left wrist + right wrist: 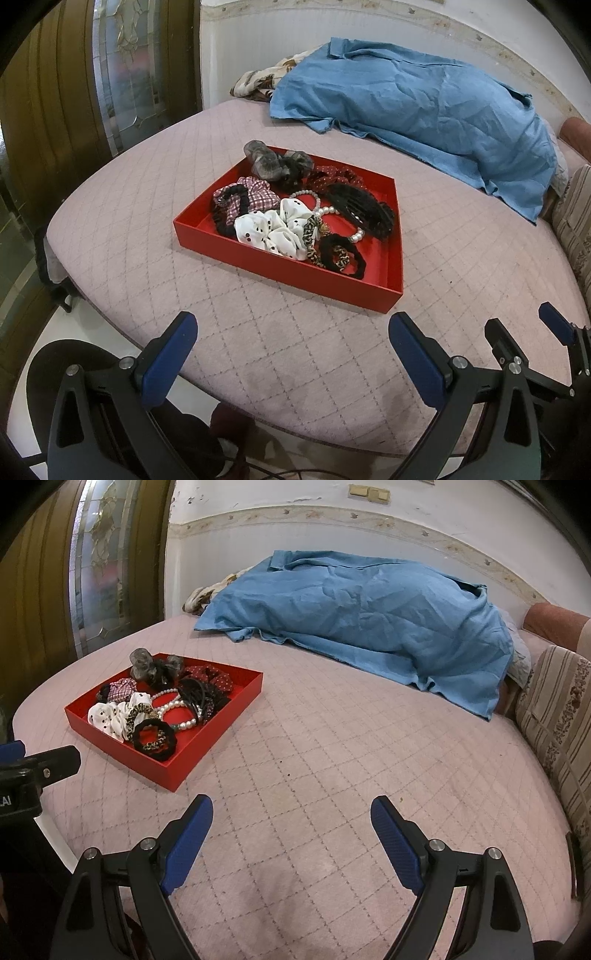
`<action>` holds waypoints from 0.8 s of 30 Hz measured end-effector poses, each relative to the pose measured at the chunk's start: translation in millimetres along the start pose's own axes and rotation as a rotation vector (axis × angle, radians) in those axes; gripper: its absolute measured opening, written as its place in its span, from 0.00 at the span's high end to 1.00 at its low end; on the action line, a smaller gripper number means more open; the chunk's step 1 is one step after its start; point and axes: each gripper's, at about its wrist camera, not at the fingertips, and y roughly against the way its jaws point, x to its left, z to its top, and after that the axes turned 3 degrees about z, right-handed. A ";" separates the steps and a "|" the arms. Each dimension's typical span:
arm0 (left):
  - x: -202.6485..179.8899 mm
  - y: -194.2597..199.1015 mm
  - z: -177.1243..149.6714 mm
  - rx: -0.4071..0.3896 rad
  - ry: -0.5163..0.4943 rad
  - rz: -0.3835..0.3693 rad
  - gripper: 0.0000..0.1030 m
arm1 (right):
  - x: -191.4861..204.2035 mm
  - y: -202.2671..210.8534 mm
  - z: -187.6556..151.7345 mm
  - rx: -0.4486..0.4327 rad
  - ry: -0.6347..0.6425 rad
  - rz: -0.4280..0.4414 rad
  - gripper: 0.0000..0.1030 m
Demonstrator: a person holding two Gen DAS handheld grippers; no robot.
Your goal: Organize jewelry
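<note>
Left tool: released, blue pads spread wide, nothing between them, hovering over the near edge of the bed and pointing down toward the red tray. Right tool: likewise released, pads far apart and empty, poised above bare quilted pink cover, well to the right of the tray. Seen too in the left wrist view at the lower right, just beside the left tool; part of the left tool visible at the left edge of the right wrist view. Ahead of the left tool, near but apart: the red tray lying flat on the bed, its near wall facing the tool. Inside, heaped together and touching: a white scrunchie with dark dots toward the near left, a checked pink scrunchie behind it with a black ruffled band across it, a grey sheer scrunchie spilling over the far rim, a dark red dotted scrunchie at the back, a black claw clip to the right, a pearl bracelet winding through the middle, and a black scrunchie with a leopard-print band beside it near the front right corner. Farther back, well apart from the tray: a rumpled blue cloth covering a mound along the wall, a patterned fabric peeking out at its left end. Off the right side of the bed: a striped cushion.
</note>
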 end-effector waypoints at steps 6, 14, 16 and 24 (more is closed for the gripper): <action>1.9 -0.3 0.5 -0.004 0.007 -0.008 0.00 | 1.0 -0.9 0.2 -0.004 0.004 -0.002 0.12; -9.6 3.7 -4.5 -0.003 0.039 -0.026 0.00 | 3.0 -0.7 -1.0 0.001 0.010 0.000 0.12; -10.1 3.2 -4.8 0.003 0.041 -0.031 0.00 | 3.2 0.4 -1.4 -0.003 0.011 -0.002 0.12; 3.5 1.2 -2.9 0.005 0.048 -0.033 0.00 | 4.8 -0.5 -1.4 -0.009 0.017 -0.003 0.12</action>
